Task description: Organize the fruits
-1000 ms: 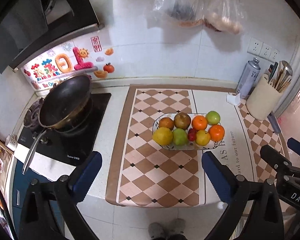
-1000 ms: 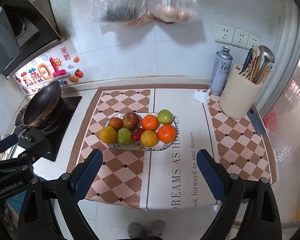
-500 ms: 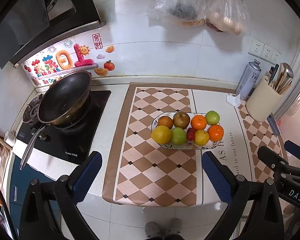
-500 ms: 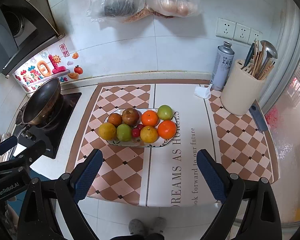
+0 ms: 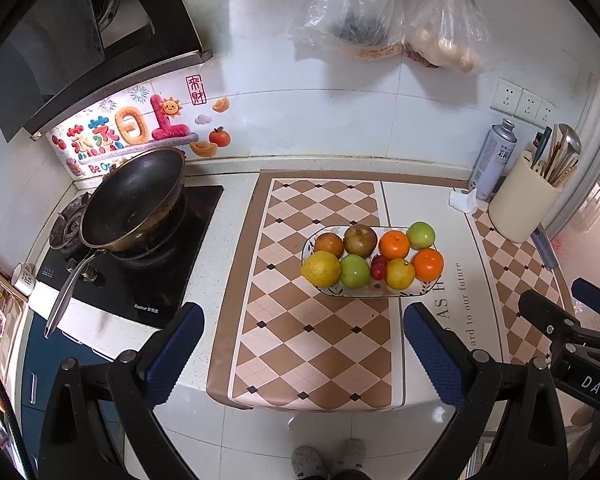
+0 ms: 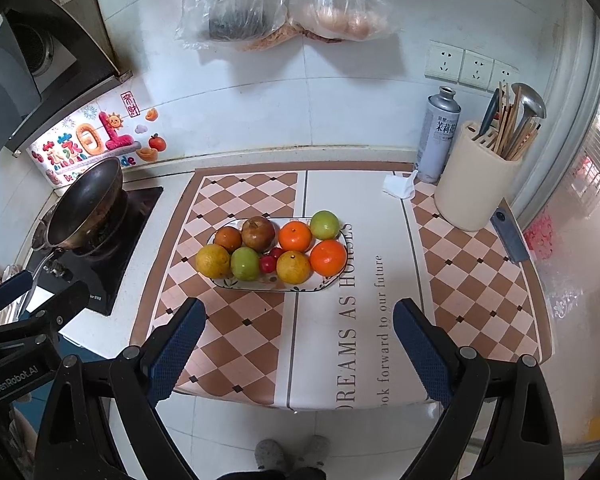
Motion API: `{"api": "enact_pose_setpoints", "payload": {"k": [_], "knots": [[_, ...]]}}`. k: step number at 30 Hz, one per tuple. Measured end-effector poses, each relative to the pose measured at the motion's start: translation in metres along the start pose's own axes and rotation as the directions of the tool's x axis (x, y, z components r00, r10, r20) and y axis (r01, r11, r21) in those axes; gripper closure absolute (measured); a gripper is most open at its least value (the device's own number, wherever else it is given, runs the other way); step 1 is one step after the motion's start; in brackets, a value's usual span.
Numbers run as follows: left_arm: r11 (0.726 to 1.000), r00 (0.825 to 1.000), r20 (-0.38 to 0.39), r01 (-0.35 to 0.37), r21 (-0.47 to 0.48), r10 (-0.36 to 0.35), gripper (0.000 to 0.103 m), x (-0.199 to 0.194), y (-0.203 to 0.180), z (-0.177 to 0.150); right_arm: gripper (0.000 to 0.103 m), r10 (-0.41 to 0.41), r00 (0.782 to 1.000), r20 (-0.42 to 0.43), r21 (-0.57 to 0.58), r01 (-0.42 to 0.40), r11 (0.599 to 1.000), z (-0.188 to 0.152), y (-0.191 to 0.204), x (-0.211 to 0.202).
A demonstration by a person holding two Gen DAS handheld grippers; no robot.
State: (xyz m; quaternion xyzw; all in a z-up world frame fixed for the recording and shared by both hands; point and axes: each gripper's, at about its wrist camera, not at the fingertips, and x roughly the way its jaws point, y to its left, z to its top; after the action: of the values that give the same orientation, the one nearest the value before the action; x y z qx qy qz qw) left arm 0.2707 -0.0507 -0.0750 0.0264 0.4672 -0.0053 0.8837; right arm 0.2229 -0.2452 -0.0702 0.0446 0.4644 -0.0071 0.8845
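An oval plate (image 5: pixel 428 289) (image 6: pixel 328 284) on the checkered counter mat holds several fruits: oranges (image 5: pixel 427 264) (image 6: pixel 328 257), green apples (image 5: pixel 355 271) (image 6: pixel 245 263), a yellow lemon (image 5: pixel 321 268) (image 6: pixel 213 261), a brown pomegranate (image 5: pixel 360 240) (image 6: pixel 258 233) and small red fruits (image 5: pixel 378 270). My left gripper (image 5: pixel 302 332) is open and empty, held back above the counter's front edge. My right gripper (image 6: pixel 298 328) is open and empty, likewise in front of the plate. Each gripper shows at the other view's edge.
A black wok (image 5: pixel 134 200) sits on the stove at left. A cream utensil holder (image 6: pixel 474 178), a spray can (image 6: pixel 438 136) and a crumpled tissue (image 6: pixel 400 186) stand at the back right. Plastic bags (image 6: pixel 284 4) hang on the wall. Floor and slippers show below.
Both grippers have drawn back and up from the counter, so the plate looks smaller and farther. Both stay open and empty. The fruits have not moved.
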Motion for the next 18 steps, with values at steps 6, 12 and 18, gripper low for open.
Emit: {"api": "enact_pose_setpoints", "payload": {"k": [6,12,18], "knots": [[1.000,1.000,-0.001,0.002,0.000,-0.002,0.001,-0.0053,-0.0012,-0.0017,0.006,0.000,1.000,0.001,0.000,0.000,1.000,-0.0016,-0.0024,-0.0030],[1.000,1.000,0.003,0.003,0.003,-0.003,0.001,-0.0080,-0.0025,-0.0031,0.006,-0.003,1.000,0.005,-0.001,0.003,1.000,-0.0010,-0.0019,-0.0052],[1.000,1.000,0.005,0.010,0.006,-0.010,0.001,-0.0095,-0.0023,-0.0031,0.006,-0.003,1.000,0.006,-0.002,0.003,1.000,-0.0009,-0.0009,-0.0077]]}}
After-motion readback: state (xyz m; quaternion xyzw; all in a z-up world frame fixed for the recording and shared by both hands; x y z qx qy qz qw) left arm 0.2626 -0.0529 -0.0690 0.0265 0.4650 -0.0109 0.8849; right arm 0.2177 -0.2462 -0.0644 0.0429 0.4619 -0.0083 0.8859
